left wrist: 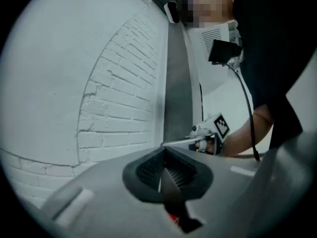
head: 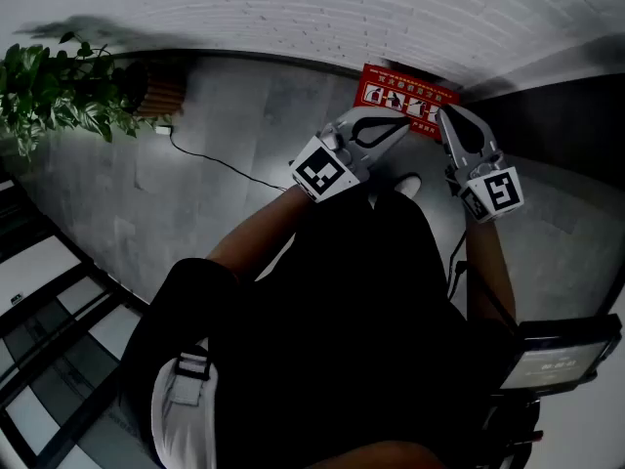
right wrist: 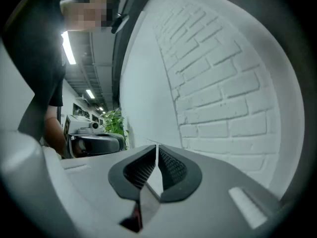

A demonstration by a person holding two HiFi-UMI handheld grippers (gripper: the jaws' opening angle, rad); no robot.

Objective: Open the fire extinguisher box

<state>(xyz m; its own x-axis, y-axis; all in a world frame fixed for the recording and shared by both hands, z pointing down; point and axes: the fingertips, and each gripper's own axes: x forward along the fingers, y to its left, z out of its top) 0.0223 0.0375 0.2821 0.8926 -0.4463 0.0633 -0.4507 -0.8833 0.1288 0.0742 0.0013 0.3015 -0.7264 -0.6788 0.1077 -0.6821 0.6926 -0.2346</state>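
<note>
The red fire extinguisher box (head: 405, 98) stands on the floor against the white brick wall, ahead of both grippers. My left gripper (head: 398, 128) is held above and just short of it, jaws shut with nothing between them. My right gripper (head: 444, 115) hovers beside the box's right end, also shut and empty. In the left gripper view the pads (left wrist: 161, 157) meet, with the wall beyond and the right gripper (left wrist: 210, 133) to the side. The right gripper view shows its pads (right wrist: 157, 152) closed together, and the left gripper (right wrist: 96, 143) at its left. Neither gripper touches the box.
A white brick wall (head: 293, 13) runs along the back. A leafy potted plant (head: 59, 86) stands at the far left, with a black cable (head: 220, 161) trailing over the grey floor. A dark panel (head: 562, 125) lies to the right. The person's body fills the lower middle.
</note>
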